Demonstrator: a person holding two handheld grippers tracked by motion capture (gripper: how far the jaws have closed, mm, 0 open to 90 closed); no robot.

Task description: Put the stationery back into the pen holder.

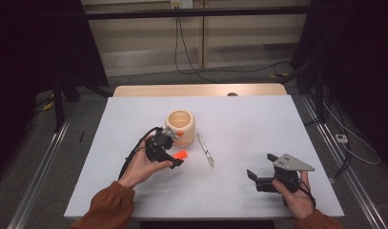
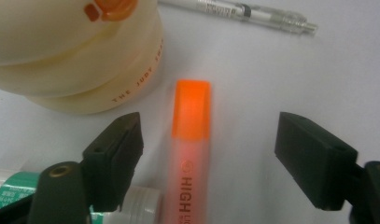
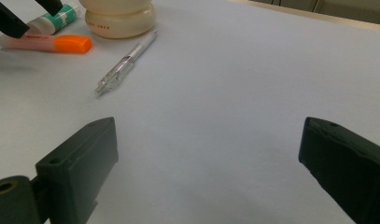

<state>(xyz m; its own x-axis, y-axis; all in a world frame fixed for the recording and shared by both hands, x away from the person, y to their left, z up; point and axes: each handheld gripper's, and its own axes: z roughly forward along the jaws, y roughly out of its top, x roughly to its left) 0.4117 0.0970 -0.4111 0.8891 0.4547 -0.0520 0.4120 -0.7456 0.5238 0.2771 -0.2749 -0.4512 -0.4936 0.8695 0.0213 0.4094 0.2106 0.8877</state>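
Highlighter [image 2: 191,154]: lies flat on the table between my left jaws, orange cap pointing away from me, just beside the cream cup [image 2: 80,56].
Left gripper [image 2: 208,154]: my jaws stand apart on either side of the barrel, not yet pressing on it.
Right gripper [image 3: 208,172]: jaws wide apart over bare table, holding nothing, well apart from the work.
Handling: light, stiff plastic, I judge; the smooth barrel may be slippery and could roll or slide.
Where to grip: across the pale barrel by the lettering, below the cap (the cap might pull off).
Neighbours: a green-and-white tube [image 2: 10,193] beside my left jaw; a clear pen [image 2: 239,13] farther off.
Surface: white table [image 1: 258,124], flat and matte.
Room: dim, dark curtains at the sides, cables on the floor.
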